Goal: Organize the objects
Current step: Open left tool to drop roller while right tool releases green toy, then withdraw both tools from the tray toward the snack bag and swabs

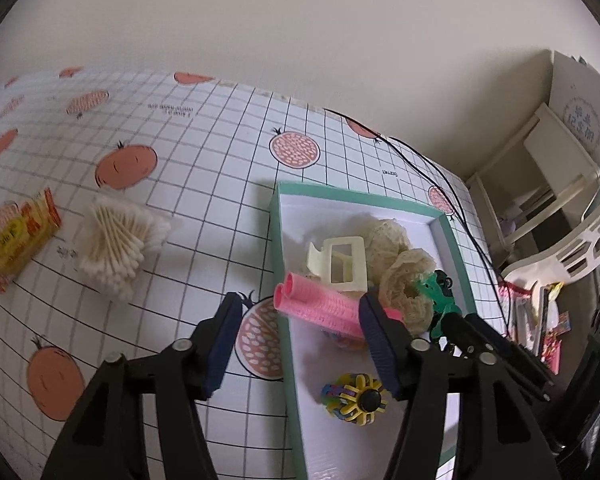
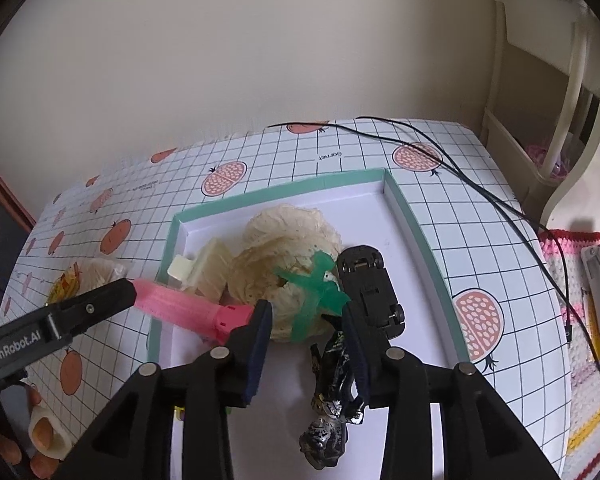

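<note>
Teal card formed the low rim of the box (image 1: 451, 240), which lay on the gridded counter (image 1: 204, 168) near its right edge, with a black cable (image 2: 480, 192) trailing past its far corner. Inside, a cream lace scrunchie (image 2: 288, 236), a cream hair clip (image 1: 340, 264), a pink roller (image 1: 320, 308), a green clip (image 2: 320, 284), a black toy car (image 2: 368, 280) and a multicoloured band bundle (image 1: 356, 400) crowded the far half; the near floor of the box was mostly bare white.

The left claw (image 1: 300, 320) stood released, straddling the box's left rim, one finger over the counter and the other over the pink roller, holding nothing that could be seen. The right claw (image 2: 304, 320) also stood released over the box, its fingers either side of the green clip and scrunchie, the toy car just beside its right finger.

Left of the box, the counter was open up to a pile of cotton swabs (image 1: 120, 240) and a yellow packet (image 1: 20, 236), both well apart from the box.
</note>
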Tool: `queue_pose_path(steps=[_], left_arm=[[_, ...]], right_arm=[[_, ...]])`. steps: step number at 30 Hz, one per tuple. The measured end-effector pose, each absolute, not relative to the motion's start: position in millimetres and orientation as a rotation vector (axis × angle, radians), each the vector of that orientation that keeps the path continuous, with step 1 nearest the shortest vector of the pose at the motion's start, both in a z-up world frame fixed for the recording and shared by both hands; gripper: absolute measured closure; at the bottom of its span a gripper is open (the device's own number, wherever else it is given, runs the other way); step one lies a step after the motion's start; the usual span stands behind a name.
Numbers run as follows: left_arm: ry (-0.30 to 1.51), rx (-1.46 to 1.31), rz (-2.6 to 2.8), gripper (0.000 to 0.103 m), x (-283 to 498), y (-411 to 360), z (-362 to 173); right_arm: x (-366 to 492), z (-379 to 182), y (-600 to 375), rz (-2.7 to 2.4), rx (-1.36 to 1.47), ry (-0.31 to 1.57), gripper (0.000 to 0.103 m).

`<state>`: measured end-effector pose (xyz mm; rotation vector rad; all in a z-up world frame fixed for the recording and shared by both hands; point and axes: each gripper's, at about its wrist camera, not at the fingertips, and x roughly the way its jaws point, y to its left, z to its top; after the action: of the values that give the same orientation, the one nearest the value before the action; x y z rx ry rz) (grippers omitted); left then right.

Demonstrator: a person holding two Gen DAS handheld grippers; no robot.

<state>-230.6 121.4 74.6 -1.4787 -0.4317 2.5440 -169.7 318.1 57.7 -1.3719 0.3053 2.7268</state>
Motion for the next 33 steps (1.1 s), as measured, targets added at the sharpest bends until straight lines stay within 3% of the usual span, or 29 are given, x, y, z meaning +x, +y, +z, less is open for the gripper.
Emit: queue_pose_path(steps=[7,13,20,22,33], left_arm=[[-0.359,-1.478,2.578,0.033,-227.8,121.6,77.8],[-0.314,-1.490,2.614,0.022,-227.7,118.1,76.2],[-0.280,-1.514,2.656,0.017,-227.6,111.8,71.1],[-0.268,-1.521,2.667,0.009,-227.8,110.1,69.5],[-0.252,-1.533,2.688,0.009,-228.0,104.9,66.3]], right_arm=[[-168.5,59.3,318.0,2.733,-1.345,0.311,0.042],[-169.1,58.6,319.0,2.727,-1.336,0.325,0.032],[-168.0,57.5,319.8,2.723,-1.329,0.331,0.016],[-168.0,57.3,320.5,2.722,-1.328,0.339,0.014],[-169.8,55.3,322.4,2.710,-1.320,0.343,0.001]])
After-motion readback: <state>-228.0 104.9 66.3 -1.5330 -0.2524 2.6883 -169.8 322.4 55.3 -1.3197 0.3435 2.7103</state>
